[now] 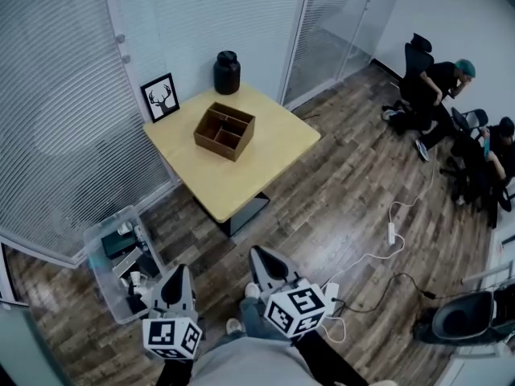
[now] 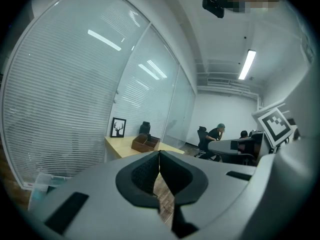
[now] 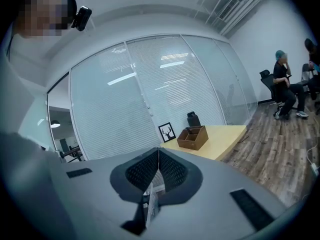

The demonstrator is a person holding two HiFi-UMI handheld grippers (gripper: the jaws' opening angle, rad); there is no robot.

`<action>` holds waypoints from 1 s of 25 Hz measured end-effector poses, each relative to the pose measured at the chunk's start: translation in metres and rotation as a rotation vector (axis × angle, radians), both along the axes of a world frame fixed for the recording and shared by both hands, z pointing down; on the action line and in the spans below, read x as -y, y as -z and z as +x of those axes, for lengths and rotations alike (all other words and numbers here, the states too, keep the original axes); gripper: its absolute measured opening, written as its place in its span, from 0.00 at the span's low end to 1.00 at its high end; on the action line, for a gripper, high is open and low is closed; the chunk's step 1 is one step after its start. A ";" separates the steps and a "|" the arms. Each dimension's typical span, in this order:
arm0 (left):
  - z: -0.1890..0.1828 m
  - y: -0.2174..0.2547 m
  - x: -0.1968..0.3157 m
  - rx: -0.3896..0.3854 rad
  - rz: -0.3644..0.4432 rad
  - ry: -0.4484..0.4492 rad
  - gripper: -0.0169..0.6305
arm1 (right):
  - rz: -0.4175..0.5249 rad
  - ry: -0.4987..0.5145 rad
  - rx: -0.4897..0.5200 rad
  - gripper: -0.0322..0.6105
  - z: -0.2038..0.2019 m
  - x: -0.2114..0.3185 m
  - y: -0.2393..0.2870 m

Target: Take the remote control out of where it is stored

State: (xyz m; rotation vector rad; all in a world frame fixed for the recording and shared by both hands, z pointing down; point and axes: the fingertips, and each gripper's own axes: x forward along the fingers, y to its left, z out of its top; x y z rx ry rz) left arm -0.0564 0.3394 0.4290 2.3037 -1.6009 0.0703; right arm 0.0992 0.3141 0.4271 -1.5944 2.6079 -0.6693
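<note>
**A:** Left gripper view: left gripper (image 2: 159, 155) is fully closed, pads meeting at the tip, nothing between them.

**B:** Right one?

**A:** Right gripper (image 3: 159, 151) is the same. Jaws pressed together, empty.

**B:** Where are they?

**A:** Head view has both low, close to the person's body, side by side over the wood floor (image 1: 338, 207). They point toward the table (image 1: 273, 147) and are well apart from it, touching nothing.

**B:** Remote?

**A:** Can't make it out in any view. A wooden box (image 1: 216, 146) with compartments sits near the middle of the table. Its contents are too small to tell.

**B:** Anything else up there?

**A:** A black jar (image 1: 227, 72) at the far edge and a framed deer picture (image 1: 160, 96) upright at the far left corner. Both stand apart from the box.

**B:** And the floor?

**A:** A clear plastic bin (image 1: 96, 272) of odds and ends is just left of the left gripper, by the blinds (image 1: 56, 95). A white power strip (image 1: 391, 233) with cable lies to the right. People (image 1: 438, 87) are seated far right.
</note>
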 end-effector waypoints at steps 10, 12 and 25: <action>0.032 0.010 0.071 0.001 0.007 0.058 0.04 | -0.013 0.095 -0.029 0.06 0.023 0.075 0.000; 0.039 0.009 0.081 -0.002 0.004 0.072 0.04 | -0.019 0.112 -0.035 0.06 0.028 0.088 -0.004; 0.063 0.005 0.122 0.004 -0.005 0.109 0.04 | -0.022 0.152 -0.045 0.06 0.047 0.131 -0.008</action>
